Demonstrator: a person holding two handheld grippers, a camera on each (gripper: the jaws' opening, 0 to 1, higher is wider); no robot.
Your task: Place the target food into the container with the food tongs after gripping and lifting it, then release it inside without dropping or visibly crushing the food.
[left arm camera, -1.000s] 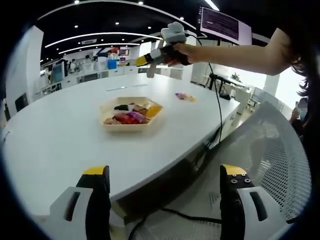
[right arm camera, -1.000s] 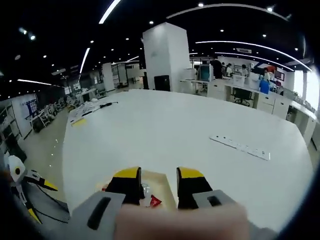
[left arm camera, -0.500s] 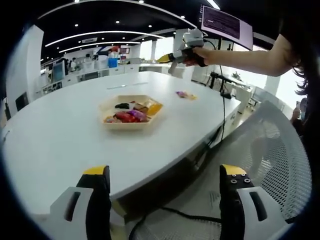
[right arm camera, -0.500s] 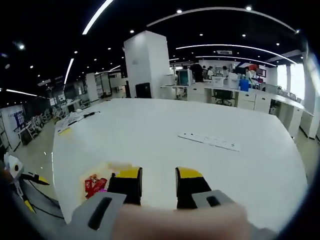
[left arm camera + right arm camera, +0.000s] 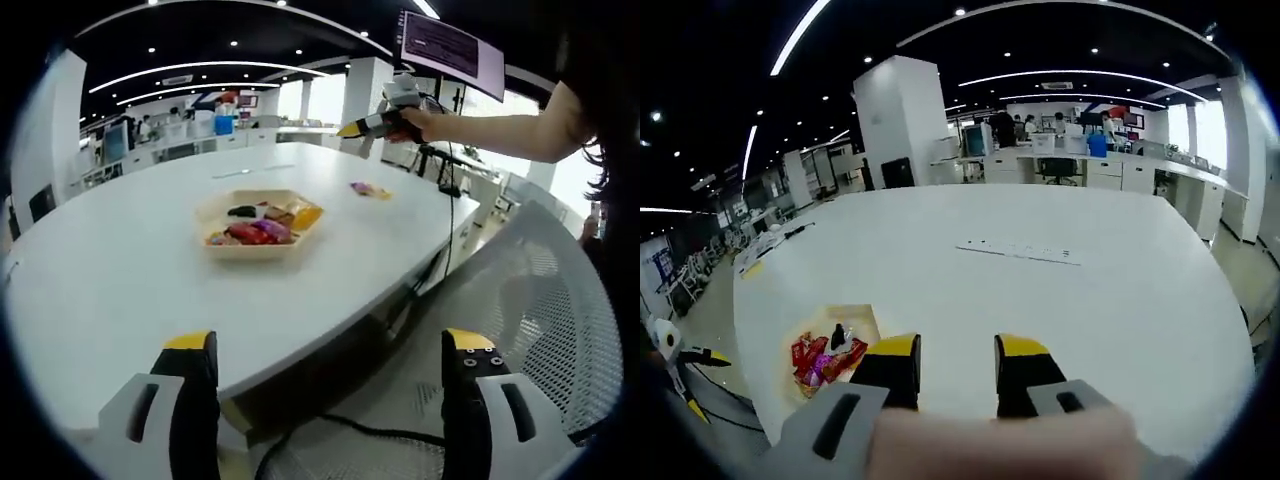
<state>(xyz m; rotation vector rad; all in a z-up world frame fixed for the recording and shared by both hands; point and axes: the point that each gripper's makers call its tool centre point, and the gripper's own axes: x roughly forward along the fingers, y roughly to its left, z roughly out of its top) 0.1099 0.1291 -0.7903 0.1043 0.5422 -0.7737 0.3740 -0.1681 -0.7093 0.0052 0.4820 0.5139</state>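
Your left claw [image 5: 328, 400] sits low in the left gripper view, jaws wide apart and holding nothing, hanging off the near edge of the white bench [image 5: 120, 290] above a mesh chair [image 5: 540, 320] at lower right. It looks parked, leaving the work to the other hand.

Past it, mid-frame, the tan tray [image 5: 262, 222] rests on the bench with assorted food inside: red and purple wrapped pieces, a dark item, something orange. A small loose food item [image 5: 368, 189] lies farther on, right of the tray and well apart from it. No tongs are visible.

At upper right your right claw [image 5: 352, 128] is held out high over the far side of the bench, above that loose item; probably you're heading for it. In the right gripper view that claw [image 5: 956, 352] has its jaws a narrow gap apart, empty, and the tray [image 5: 830, 350] sits at lower left.

A long strip [image 5: 1018, 251] lies across the bare bench. Beyond are a white pillar [image 5: 898, 125], desks and ceiling light strips.
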